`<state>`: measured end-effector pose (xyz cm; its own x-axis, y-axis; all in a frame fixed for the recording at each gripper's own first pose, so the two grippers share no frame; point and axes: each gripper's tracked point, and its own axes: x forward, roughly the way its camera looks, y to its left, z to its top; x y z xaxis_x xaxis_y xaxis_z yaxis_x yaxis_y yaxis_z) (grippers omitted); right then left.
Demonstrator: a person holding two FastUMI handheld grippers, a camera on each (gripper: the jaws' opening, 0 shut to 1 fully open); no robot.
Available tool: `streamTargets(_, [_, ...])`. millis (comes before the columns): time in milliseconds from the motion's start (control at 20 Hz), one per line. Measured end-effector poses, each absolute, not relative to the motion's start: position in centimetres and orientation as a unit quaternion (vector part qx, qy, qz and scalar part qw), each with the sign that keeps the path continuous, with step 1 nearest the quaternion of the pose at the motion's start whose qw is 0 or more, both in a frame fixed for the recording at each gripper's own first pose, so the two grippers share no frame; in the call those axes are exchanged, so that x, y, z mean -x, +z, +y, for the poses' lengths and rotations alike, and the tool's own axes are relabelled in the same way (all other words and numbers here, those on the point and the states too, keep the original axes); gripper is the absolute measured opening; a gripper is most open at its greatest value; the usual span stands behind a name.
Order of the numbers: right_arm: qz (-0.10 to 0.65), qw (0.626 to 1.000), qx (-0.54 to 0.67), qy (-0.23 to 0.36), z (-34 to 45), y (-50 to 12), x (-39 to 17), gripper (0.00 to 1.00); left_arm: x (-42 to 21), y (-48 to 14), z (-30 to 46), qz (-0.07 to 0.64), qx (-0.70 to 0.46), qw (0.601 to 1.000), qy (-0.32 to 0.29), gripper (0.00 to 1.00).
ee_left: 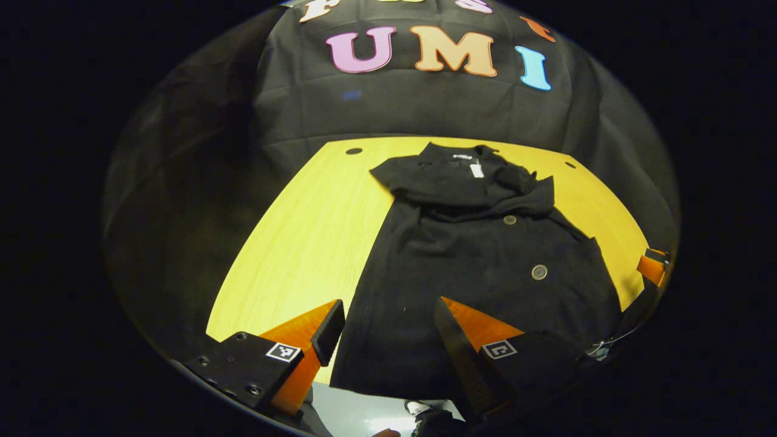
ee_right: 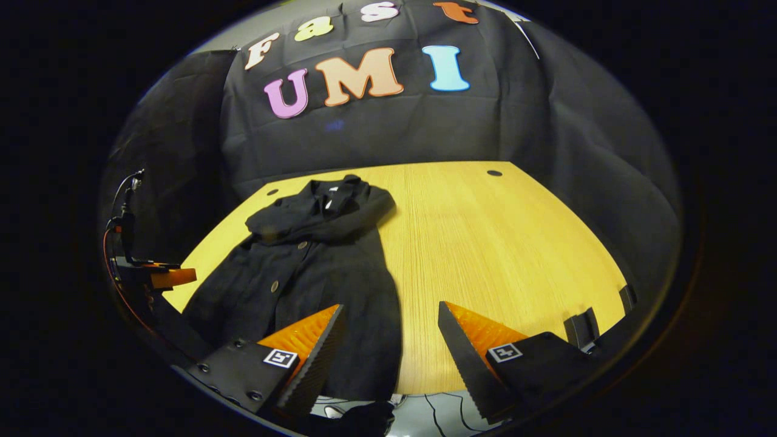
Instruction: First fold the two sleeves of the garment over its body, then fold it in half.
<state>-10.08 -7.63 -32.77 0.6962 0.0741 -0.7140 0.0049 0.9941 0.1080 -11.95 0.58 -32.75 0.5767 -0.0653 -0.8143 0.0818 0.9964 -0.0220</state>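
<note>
A black buttoned coat (ee_left: 473, 255) lies flat on the yellow wooden table (ee_left: 303, 230), collar at the far end, hem at the near edge. Both sleeves (ee_left: 473, 194) lie folded across its chest. My left gripper (ee_left: 388, 309) stands open just above the hem's left corner, with nothing between its fingers. The right gripper (ee_left: 652, 267) peeks in at the coat's right side. In the right gripper view the coat (ee_right: 303, 267) lies on the left part of the table (ee_right: 498, 243). My right gripper (ee_right: 390, 309) is open over the hem's right edge, and the left gripper (ee_right: 164, 276) shows far left.
Small round holes mark the tabletop's far corners (ee_left: 354, 150) (ee_right: 494, 173). Bare wood stretches to the right of the coat in the right gripper view. Black clips (ee_right: 583, 328) sit at the table's near right edge. Cables and pale floor (ee_right: 437, 413) show below the front edge.
</note>
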Motion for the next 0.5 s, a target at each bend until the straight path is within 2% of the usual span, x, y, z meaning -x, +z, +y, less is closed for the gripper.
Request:
streamTargets(300, [0.424,0.905,-0.044,0.010,-7.0,-35.7,12.8,0.98,15.1,-35.6,2.5,0.484,-0.012,0.875,-0.019,0.93])
streamTargets(350, [0.427,0.903,-0.045,0.009,-6.8,-35.9,12.9,0.98,15.5,-36.1,2.6,0.487,-0.010,0.873,-0.017,0.89])
streamTargets(400, [0.431,0.901,-0.043,0.009,-6.7,-36.3,13.1,0.98,15.7,-36.5,2.8,0.491,-0.010,0.871,-0.015,0.93])
streamTargets(500, [0.438,0.898,-0.038,0.012,-6.0,-36.9,13.3,0.98,16.2,-37.3,3.3,0.495,-0.009,0.869,-0.010,0.92])
